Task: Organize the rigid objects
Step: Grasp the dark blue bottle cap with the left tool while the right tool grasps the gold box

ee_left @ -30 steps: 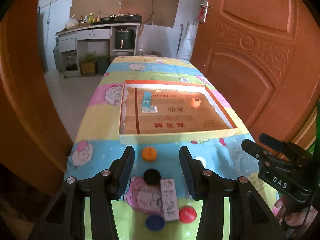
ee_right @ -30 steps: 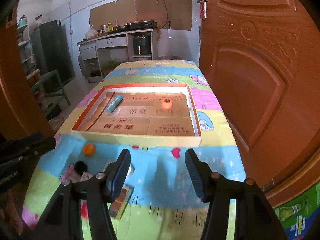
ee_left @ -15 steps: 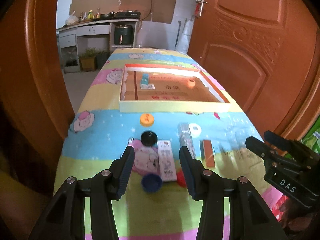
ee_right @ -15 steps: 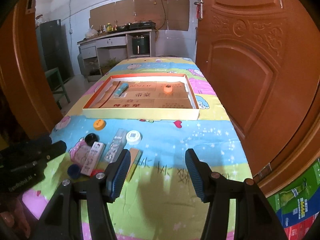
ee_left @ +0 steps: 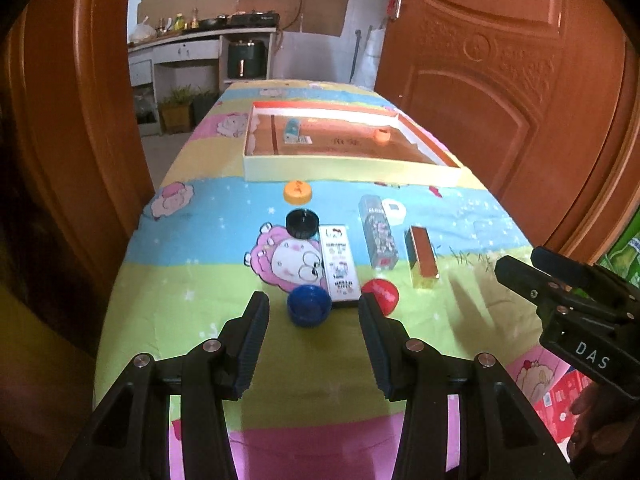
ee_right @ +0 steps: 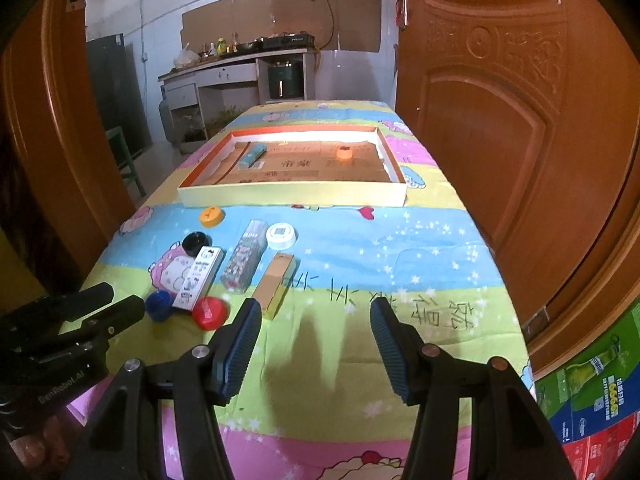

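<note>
"DAS" reads on the right claw [ee_left: 516, 266] seen from the left view — "GenRobot AI", perhaps, on the left claw [ee_right: 116, 304] body. The white box [ee_left: 339, 264] bears small unreadable print. Left claw [ee_left: 314, 320] stands apart, empty, the blue cap [ee_left: 309, 305] just ahead between its fingers. Right claw [ee_right: 316, 320] gapes wide over bare worktop [ee_right: 400, 264]; the tray [ee_right: 292, 196] lies beyond.

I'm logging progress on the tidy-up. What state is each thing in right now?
Tray: holds two things, mostly bare.
Blue box: lying in tray.
Orange cap: in tray.
Blue cap: on cloth, not yet put away.
Red cap: on cloth.
Left hand-held gripper: open, empty.
Right hand-held gripper: open, empty.
</note>
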A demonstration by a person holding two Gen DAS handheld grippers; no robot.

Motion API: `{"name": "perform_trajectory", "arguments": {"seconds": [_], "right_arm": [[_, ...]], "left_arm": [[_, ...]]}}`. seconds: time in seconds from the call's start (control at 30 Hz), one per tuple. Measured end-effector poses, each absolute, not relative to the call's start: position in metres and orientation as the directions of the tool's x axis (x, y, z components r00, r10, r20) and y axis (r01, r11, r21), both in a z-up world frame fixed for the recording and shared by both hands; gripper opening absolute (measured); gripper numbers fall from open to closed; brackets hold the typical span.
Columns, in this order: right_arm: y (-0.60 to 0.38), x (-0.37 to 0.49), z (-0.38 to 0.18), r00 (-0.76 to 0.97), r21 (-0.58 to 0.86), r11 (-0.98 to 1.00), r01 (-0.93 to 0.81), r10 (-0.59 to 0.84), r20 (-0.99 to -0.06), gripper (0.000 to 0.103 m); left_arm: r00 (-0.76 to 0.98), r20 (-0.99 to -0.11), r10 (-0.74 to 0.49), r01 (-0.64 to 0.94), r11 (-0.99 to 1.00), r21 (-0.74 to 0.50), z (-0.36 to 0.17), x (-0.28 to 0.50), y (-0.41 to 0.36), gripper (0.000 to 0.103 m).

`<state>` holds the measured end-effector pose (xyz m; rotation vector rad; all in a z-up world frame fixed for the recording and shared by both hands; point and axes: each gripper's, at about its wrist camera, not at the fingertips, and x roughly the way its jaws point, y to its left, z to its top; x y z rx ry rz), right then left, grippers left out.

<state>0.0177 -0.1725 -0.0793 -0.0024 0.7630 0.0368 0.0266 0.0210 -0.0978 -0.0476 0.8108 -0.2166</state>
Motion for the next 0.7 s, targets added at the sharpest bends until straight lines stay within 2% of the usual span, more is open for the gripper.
{"name": "perform_trajectory", "arguments": {"seconds": [0.7], "right_arm": [[-0.163,0.030,-0.100,0.684,0.025,0.998,-0.062,0.060,-0.727,0.056]], "left_arm": [[0.621,-0.756,-0.208,0.165,0.977,-0.133,-0.124,0.039,0.019,0.048]]}}
